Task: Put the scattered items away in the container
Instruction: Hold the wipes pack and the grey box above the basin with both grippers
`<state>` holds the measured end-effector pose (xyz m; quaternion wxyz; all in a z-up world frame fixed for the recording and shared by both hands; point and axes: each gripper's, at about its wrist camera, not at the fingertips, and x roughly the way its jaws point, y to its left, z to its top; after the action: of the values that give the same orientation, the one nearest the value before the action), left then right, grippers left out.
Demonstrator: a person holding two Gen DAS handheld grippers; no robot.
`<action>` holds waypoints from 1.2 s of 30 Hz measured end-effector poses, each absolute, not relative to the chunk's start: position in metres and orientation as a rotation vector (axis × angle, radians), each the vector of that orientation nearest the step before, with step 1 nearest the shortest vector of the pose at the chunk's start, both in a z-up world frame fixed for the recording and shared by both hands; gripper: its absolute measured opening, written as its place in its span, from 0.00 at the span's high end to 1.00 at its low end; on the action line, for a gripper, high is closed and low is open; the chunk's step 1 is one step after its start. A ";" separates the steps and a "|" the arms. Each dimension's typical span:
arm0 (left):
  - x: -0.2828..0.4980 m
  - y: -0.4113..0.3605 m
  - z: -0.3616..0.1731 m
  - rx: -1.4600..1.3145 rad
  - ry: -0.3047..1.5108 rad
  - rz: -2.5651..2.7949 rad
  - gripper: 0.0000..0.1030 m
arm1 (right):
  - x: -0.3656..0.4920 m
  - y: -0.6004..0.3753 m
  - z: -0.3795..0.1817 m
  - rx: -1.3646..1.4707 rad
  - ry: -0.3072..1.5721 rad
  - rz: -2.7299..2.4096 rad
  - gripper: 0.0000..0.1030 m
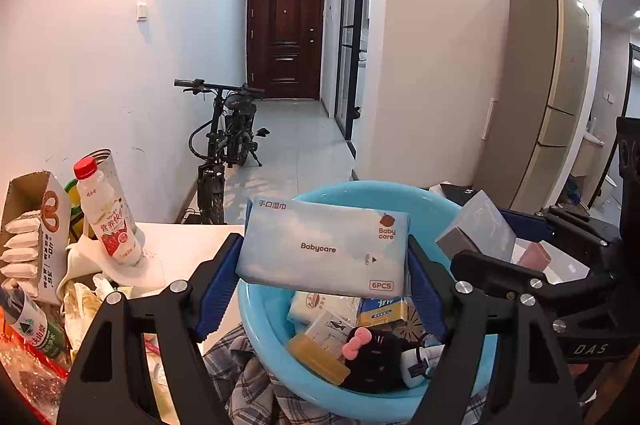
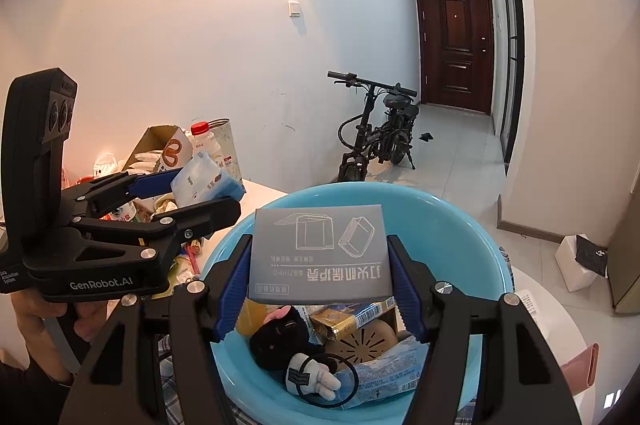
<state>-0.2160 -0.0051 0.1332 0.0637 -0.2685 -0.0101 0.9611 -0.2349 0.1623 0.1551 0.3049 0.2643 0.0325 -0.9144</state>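
Observation:
A light blue plastic basin (image 1: 276,337) (image 2: 452,225) stands on the table, holding several small items, among them a black plush toy (image 1: 380,357) (image 2: 280,337). My left gripper (image 1: 324,261) is shut on a pale blue wet-wipes pack (image 1: 320,249) and holds it over the basin's near rim. The same pack (image 2: 204,181) shows in the right wrist view between the left gripper's blue pads. My right gripper (image 2: 318,265) is shut on a flat grey box (image 2: 320,253) with white line drawings, held above the basin. That grey box (image 1: 476,229) appears at the right in the left wrist view.
To the left of the basin lie a red-capped milk drink bottle (image 1: 110,221), an open snack carton (image 1: 32,229), a green water bottle (image 1: 32,329) and wrappers. A plaid cloth (image 1: 240,377) lies under the basin. A pink object (image 2: 580,365) rests at right. A bicycle (image 1: 228,149) stands beyond the table.

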 end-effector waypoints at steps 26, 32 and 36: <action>-0.217 -0.004 0.131 -0.818 -0.021 2.902 0.27 | -0.232 0.162 0.158 0.695 0.087 -2.422 0.36; -0.214 -0.003 0.133 -0.802 -0.018 2.893 0.27 | -0.229 0.161 0.159 0.688 0.089 -2.416 0.36; -0.215 -0.003 0.133 -0.809 -0.026 2.893 0.27 | -0.230 0.161 0.159 0.690 0.090 -2.419 0.36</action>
<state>-0.2155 -0.0035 0.1330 0.0685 -0.2686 -0.0086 0.9608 -0.2300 0.1607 0.1588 0.3070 0.2610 0.0341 -0.9146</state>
